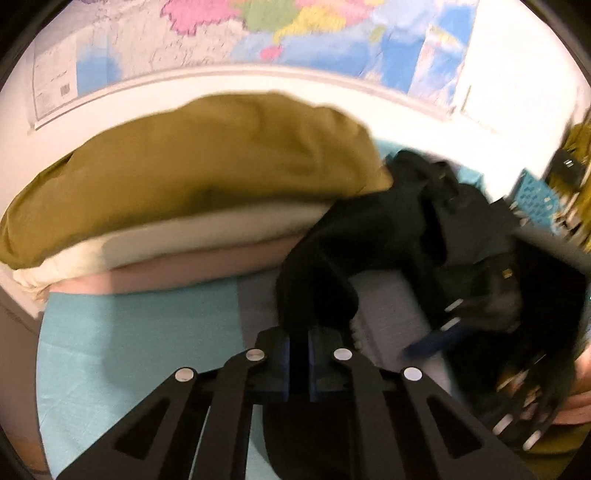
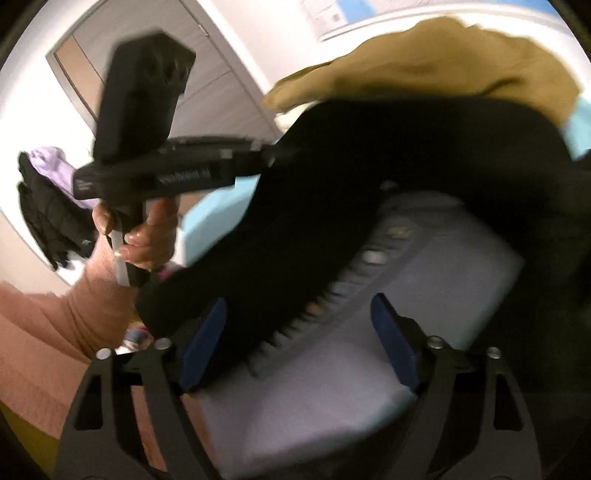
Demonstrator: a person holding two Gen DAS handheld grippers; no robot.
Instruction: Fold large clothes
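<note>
A black garment [image 1: 373,236] with a zipper hangs in the air over the bed. My left gripper [image 1: 300,354] is shut on an edge of it and holds it up. In the right wrist view the black garment [image 2: 332,206] sweeps across the middle, its zipper teeth [image 2: 317,306] showing. My right gripper [image 2: 299,339] is open, its blue pads [image 2: 391,339] wide apart, with the garment's lower edge between them. The left gripper [image 2: 275,149] shows there at the upper left, held in a hand, pinching the garment. The right gripper also shows in the left wrist view [image 1: 424,345], blurred.
An olive-brown pillow [image 1: 192,173] lies on cream and pink bedding [image 1: 184,254] at the head of the bed. A teal sheet [image 1: 129,350] and a lavender folded cloth [image 2: 424,295] lie below. A map [image 1: 258,29] hangs on the wall. Dark clothes [image 2: 48,210] hang at far left.
</note>
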